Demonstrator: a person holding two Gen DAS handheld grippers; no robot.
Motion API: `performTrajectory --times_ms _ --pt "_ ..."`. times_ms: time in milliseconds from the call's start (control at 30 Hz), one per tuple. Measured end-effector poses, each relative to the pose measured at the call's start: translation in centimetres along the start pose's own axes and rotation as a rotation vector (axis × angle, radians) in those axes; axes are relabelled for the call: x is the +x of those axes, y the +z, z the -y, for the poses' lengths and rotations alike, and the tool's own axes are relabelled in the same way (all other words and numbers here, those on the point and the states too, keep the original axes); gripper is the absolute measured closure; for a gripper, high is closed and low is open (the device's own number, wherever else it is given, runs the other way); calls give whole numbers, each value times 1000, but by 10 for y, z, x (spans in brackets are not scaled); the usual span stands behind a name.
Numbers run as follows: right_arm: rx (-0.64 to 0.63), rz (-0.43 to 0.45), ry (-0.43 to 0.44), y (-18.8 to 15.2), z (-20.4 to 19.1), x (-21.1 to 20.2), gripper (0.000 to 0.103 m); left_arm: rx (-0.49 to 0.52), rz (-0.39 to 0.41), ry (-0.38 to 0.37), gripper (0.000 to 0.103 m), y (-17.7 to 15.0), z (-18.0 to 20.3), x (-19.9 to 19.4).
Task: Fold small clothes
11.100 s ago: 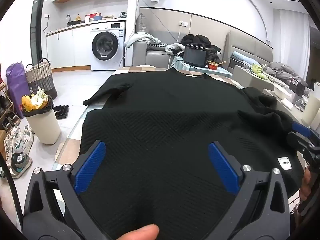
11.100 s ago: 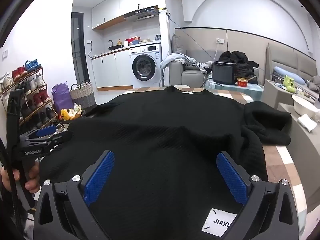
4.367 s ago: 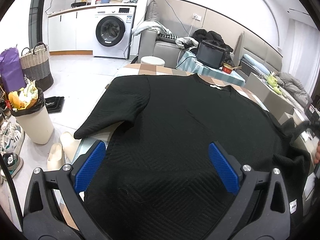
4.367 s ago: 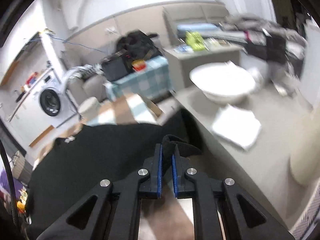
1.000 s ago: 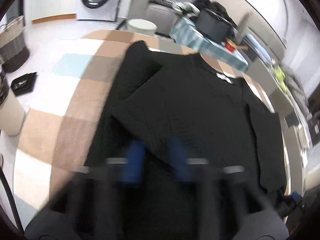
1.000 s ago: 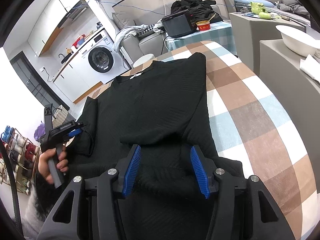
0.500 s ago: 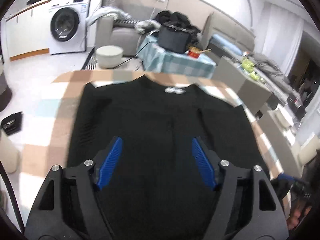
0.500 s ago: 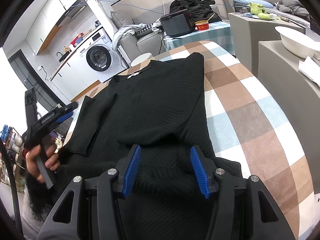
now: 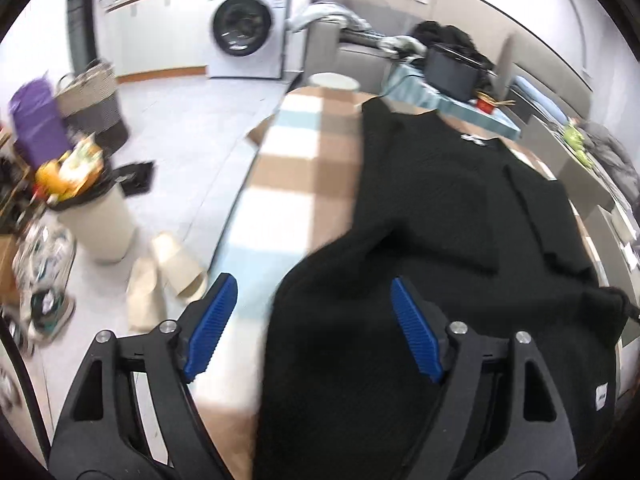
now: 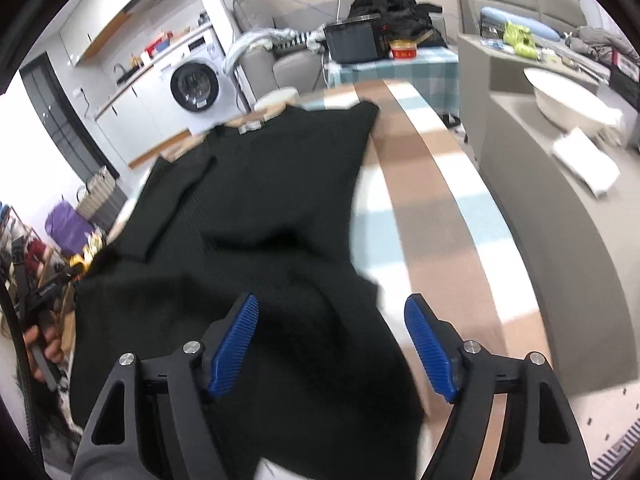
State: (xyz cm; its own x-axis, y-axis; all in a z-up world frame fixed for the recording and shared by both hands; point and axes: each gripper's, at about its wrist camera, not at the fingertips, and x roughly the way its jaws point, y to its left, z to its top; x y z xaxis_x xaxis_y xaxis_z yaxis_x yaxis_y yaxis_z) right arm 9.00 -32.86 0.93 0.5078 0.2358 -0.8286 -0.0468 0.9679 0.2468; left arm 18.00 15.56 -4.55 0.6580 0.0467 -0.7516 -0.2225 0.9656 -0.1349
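Observation:
A black knit sweater (image 9: 440, 208) lies flat on the checked table (image 9: 292, 160), both sleeves folded in over its body. My left gripper (image 9: 312, 328) is open and empty above the sweater's near left hem corner. In the right wrist view the sweater (image 10: 256, 184) fills the middle, and my right gripper (image 10: 332, 344) is open and empty above its near right hem corner. The left gripper (image 10: 44, 292) also shows at the far left edge of that view, held in a hand.
A bin with rubbish (image 9: 92, 208), slippers (image 9: 168, 264) and shoes sit on the floor to the left. A grey counter (image 10: 560, 216) with a white bowl (image 10: 568, 92) runs along the table's right side. A washing machine (image 9: 244, 32) and sofa stand behind.
Both grippers have shifted outward to the sweater's near corners, left to the left edge, right to the right edge. Both stay open. The sweater has not moved.

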Motion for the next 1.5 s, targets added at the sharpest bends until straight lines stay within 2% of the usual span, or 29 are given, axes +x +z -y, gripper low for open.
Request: performTrajectory --times_ms 200,333,533,600,667,700,767,800,833,867,900,933,1067,1200,1300,1400,1500 --pt "-37 -95 -6 -40 14 6 26 -65 -65 6 26 -53 -35 -17" --pt "-71 -84 16 -57 13 7 26 -86 -82 -11 26 -77 -44 -25" --pt "-121 -52 35 -66 9 0 26 -16 -101 -34 26 -93 -25 -32" --pt "-136 -45 42 -68 7 -2 26 18 -99 -45 31 -94 -15 -34" --pt "-151 -38 39 -72 7 -4 27 61 -103 -52 43 -96 -4 -35" --pt "-164 -30 32 -74 6 -3 29 85 -105 -49 48 -96 3 -34" --pt "-198 -7 -20 -77 2 -1 48 117 -94 -21 66 -98 9 -34" --pt "-224 6 -54 -79 -1 0 52 134 -87 0 74 -99 13 -34" --pt "-254 23 -80 -81 -3 1 65 139 -85 -1 90 -98 14 -34" --pt "-261 32 -76 -81 -4 0 81 138 -86 -20 96 -97 15 -35" --pt "-259 40 -58 -79 -4 -2 90 132 -80 -34 96 -95 15 -37" --pt "-258 53 -60 -78 -3 -4 95 132 -68 -34 97 -94 15 -39" --pt "-215 172 -14 -66 0 -30 96 111 -13 -57 98 -84 11 -53" --pt "-137 287 63 -48 7 -60 96 78 39 -115 98 -65 6 -68" --pt "-110 338 94 -33 1 -66 97 66 84 -123 98 -46 6 -73" --pt "-55 358 88 -19 0 -56 96 53 111 -112 98 -28 5 -66" --pt "-6 316 82 -11 5 -35 96 4 81 -114 97 -19 -2 -46"
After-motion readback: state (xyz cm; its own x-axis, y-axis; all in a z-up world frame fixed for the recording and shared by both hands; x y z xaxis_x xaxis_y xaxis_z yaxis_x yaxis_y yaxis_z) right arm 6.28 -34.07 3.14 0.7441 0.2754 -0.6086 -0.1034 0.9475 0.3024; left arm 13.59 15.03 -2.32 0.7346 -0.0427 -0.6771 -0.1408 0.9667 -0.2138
